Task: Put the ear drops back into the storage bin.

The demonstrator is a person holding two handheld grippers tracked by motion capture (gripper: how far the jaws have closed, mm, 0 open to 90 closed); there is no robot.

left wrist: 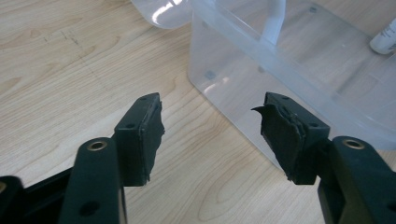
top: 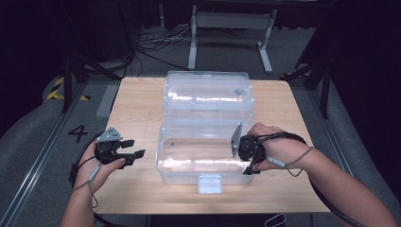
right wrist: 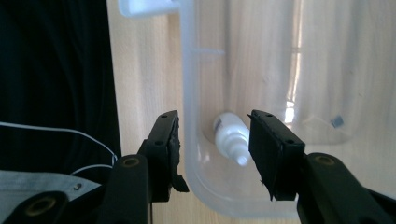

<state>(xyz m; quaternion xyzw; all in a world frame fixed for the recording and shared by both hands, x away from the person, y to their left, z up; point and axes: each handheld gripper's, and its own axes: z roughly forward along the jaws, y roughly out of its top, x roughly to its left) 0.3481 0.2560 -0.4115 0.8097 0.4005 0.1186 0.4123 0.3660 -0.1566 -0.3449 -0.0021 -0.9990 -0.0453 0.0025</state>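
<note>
A clear plastic box [top: 203, 163] stands open on the wooden table [top: 137, 104], its lid [top: 208, 92] laid back behind it. A small white dropper bottle [right wrist: 231, 135] lies on the box floor in a corner, also seen as the white bottle [left wrist: 385, 37] at the far end in the left gripper view. My right gripper [top: 246, 163] hangs over the box's right end. In its own view the right gripper [right wrist: 212, 126] is open, its jaws either side of the box wall [right wrist: 189, 93], apart from the bottle. My left gripper [top: 137, 147] is open and empty left of the box; its view shows the left gripper [left wrist: 212, 116] facing the box's side [left wrist: 233, 93].
A pale latch tab [top: 209, 183] sticks out at the box's front edge. Bare table lies left and right of the box. Beyond the table are floor cables [top: 156, 40] and a white frame's legs [top: 231, 28]. A "4" [top: 78, 132] marks the floor at the left.
</note>
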